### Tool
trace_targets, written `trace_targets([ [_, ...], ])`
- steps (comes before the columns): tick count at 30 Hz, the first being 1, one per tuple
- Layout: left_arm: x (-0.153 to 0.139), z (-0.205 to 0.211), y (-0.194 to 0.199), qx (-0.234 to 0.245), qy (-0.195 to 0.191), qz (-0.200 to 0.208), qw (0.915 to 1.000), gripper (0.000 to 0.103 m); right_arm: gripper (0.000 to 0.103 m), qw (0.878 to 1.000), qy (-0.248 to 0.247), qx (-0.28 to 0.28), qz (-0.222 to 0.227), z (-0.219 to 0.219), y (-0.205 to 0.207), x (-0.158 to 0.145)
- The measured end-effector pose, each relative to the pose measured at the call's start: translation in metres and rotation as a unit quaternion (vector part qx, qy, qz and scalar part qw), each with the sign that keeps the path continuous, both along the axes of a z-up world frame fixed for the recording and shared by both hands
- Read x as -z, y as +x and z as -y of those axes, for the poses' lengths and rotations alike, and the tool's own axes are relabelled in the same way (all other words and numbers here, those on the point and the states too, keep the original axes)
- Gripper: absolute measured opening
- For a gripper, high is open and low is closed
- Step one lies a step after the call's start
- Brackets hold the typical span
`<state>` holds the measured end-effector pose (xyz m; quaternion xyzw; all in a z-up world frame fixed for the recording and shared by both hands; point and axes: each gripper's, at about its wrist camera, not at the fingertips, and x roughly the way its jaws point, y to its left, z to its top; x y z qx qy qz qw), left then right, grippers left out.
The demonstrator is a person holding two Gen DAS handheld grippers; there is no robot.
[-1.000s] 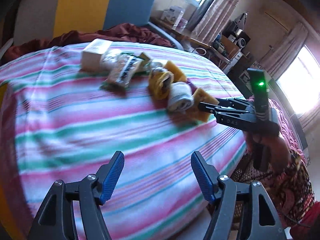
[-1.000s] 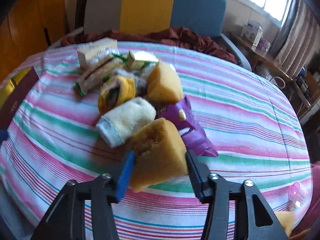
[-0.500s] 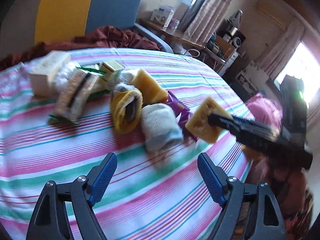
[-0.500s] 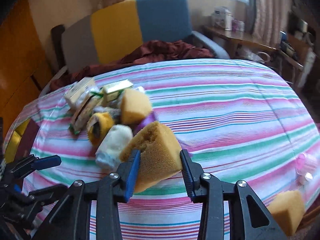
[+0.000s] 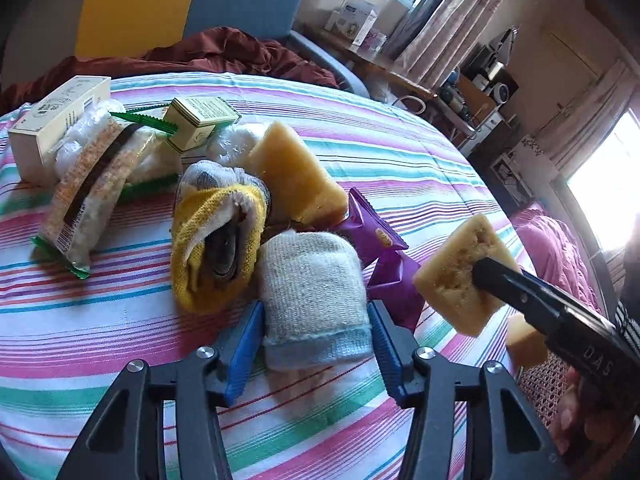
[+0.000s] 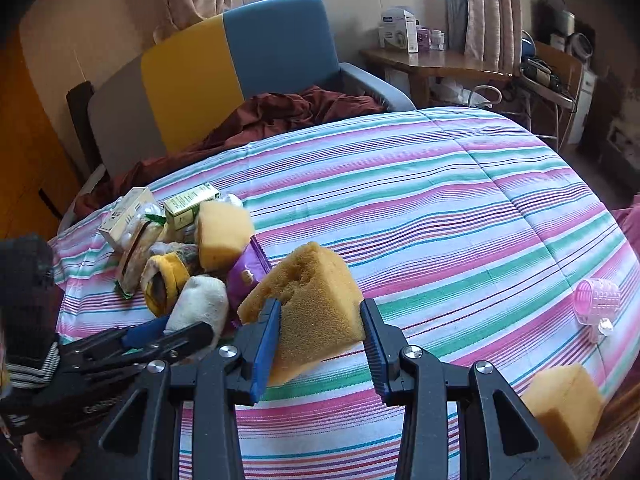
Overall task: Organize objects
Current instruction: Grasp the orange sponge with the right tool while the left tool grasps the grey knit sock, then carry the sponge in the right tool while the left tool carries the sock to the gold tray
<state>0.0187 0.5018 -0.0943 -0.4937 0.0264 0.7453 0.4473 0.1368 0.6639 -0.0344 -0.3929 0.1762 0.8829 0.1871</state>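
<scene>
We see the rolled grey-white knitted sock with a pale blue cuff [image 5: 314, 300] lying on the pink, green and white striped cloth [image 5: 120, 320], at the near edge of a heap of things. Our left gripper [image 5: 314, 340] has its blue-padded fingers [image 5: 244, 354] on either side of the cuff end; its jaws have just been closing in around the roll, and the pads sit right against its sides, though we cannot tell whether they press on it.

Our right gripper [image 6: 320, 346] pinches a yellow-brown porous sponge block [image 6: 310, 304] between its pads and holds it raised off the cloth, to the right of the heap.

Touching the grey sock on its left is a yellow-and-grey rolled sock [image 5: 218, 240]. Behind it lie a second yellow sponge block [image 5: 292, 176] and a purple foil snack packet [image 5: 380, 252]. Further back are a clear bag of biscuits with green edges [image 5: 96, 184], a small green-and-cream carton [image 5: 198, 122] and a long cream cardboard box [image 5: 56, 120].

Well apart, near the right edge of the cloth, lies a pink plastic hair roller [image 6: 598, 300]. Another sponge piece [image 6: 562, 402] rests on a woven cane surface [image 6: 612, 440] beyond the edge.
</scene>
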Motion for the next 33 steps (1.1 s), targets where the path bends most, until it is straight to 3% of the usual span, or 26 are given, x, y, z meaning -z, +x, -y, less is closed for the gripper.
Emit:
trace_targets([
  [3, 0.003, 0.01, 0.005, 0.015, 0.009, -0.009, 0.9998, 0.047, 0.041, 1.0, 0.0, 0.0, -0.007, 0.0, 0.001, -0.002],
  [8, 0.003, 0.035, 0.022, 0.023, 0.018, -0.069, 0.9972, 0.047, 0.041, 0.999, -0.017, -0.001, -0.034, -0.002, 0.004, -0.007],
  [11, 0.002, 0.05, 0.029, 0.025, 0.024, -0.083, 0.9959, 0.046, 0.041, 0.999, -0.015, -0.003, -0.04, 0.0, 0.003, -0.009],
  [17, 0.0, 0.075, 0.033, 0.023, 0.035, -0.087, 0.9953, 0.046, 0.041, 0.999, 0.011, -0.013, -0.044, 0.008, 0.002, -0.012],
  [22, 0.003, 0.095, 0.031, 0.011, 0.052, -0.067, 0.9963, 0.046, 0.041, 0.998, 0.004, -0.035, -0.052, 0.015, -0.002, -0.012],
  [33, -0.009, 0.158, 0.039, -0.008, 0.072, -0.043, 0.9964, 0.045, 0.041, 0.998, 0.033, -0.042, -0.021, 0.02, -0.007, -0.004],
])
